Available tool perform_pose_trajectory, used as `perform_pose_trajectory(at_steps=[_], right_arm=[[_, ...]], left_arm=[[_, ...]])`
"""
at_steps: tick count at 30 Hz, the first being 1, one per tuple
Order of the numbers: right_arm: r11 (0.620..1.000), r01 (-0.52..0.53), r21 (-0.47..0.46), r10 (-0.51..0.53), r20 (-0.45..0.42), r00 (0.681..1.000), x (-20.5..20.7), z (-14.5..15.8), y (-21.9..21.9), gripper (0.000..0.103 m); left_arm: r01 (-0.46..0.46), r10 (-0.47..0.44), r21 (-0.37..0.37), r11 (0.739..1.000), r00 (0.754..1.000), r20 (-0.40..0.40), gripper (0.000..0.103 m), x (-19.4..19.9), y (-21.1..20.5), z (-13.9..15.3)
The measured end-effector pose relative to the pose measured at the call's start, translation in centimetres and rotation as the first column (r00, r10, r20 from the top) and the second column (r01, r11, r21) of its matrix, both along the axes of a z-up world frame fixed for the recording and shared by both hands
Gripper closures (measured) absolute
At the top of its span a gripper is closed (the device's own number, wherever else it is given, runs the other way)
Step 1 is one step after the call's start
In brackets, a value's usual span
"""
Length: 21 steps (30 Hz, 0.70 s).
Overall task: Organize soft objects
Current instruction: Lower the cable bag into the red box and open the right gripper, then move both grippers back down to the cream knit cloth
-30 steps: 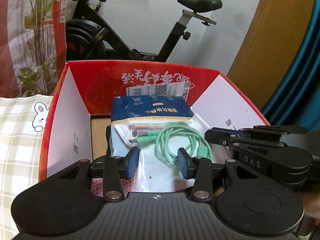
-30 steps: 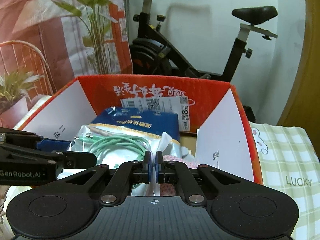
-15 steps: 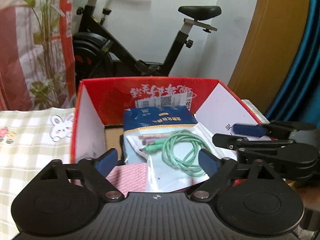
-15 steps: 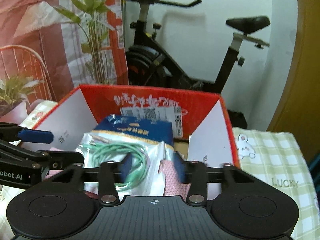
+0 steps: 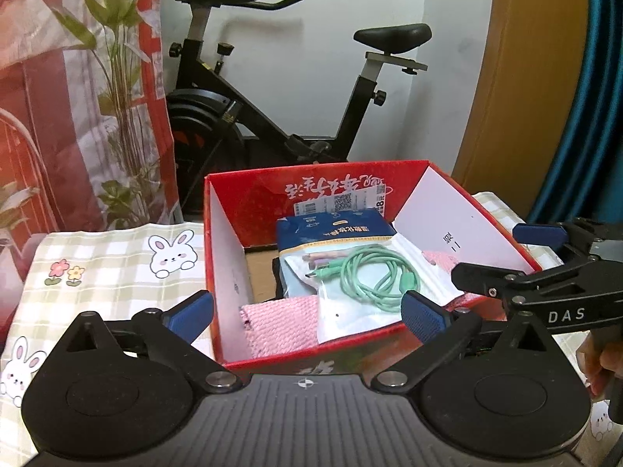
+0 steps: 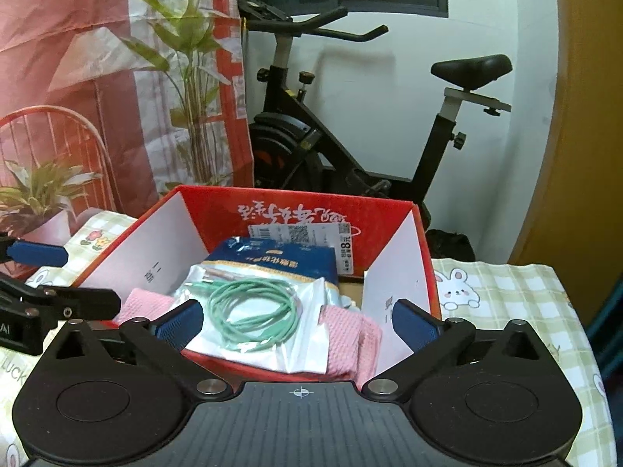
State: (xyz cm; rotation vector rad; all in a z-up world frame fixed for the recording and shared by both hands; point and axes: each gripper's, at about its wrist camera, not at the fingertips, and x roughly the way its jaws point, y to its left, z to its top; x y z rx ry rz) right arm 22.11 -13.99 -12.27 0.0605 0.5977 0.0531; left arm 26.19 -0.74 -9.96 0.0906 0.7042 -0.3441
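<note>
1. The left tool [image 5: 307, 313] stands with its jaws wide apart, having just been opening, and nothing is between the pads; the near rim of the red box [image 5: 226, 272] shows through the gap.
2. The right tool [image 6: 298, 321] is likewise spread wide after just opening, gripping nothing.
3. Inside the box lies the clear bag with the green cable [image 5: 375, 272], on top of a pink knitted cloth [image 5: 278, 321] and a blue packet [image 5: 335, 229]. The bag's near edge rests at the box's front rim.
4. Risk, as I judge it: the slippery bag sits loose on soft cloth and could slide over the front rim if either tool brushes it or nudges the box.
5. The box stands on a checked bunny cloth [image 5: 117, 268] over the worktop; dragging that cloth would shift everything.
6. Beyond stands an exercise bike [image 5: 280, 116].
</note>
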Motion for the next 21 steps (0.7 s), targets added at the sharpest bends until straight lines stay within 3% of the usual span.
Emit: perform_pose_trajectory(at_steps=[9,17,21], right_arm=[[1.0,-0.014,-0.012,0.015,0.052,0.999,-3.6,-0.4,0.0,0.0],[0.999,0.016,0.035,-0.019,0.071,0.997,-7.7,-2.2,-0.5,0.0],[0.999,0.009,0.043,-0.01,0.036,0.999,-9.9,-4.3,0.1,0.0]], left_arm=[[0.001,-0.001,0.011,1.0,1.0,0.006,0.0,-2.3,0.6,-1.1],[-0.002,0.002,-0.021,1.0,1.0,-0.001,0.0,-4.4,2.6,-4.5],[-0.01,0.009,-0.028,1.0,0.999,-0.032,0.0,-4.6,3.3,-6.9]])
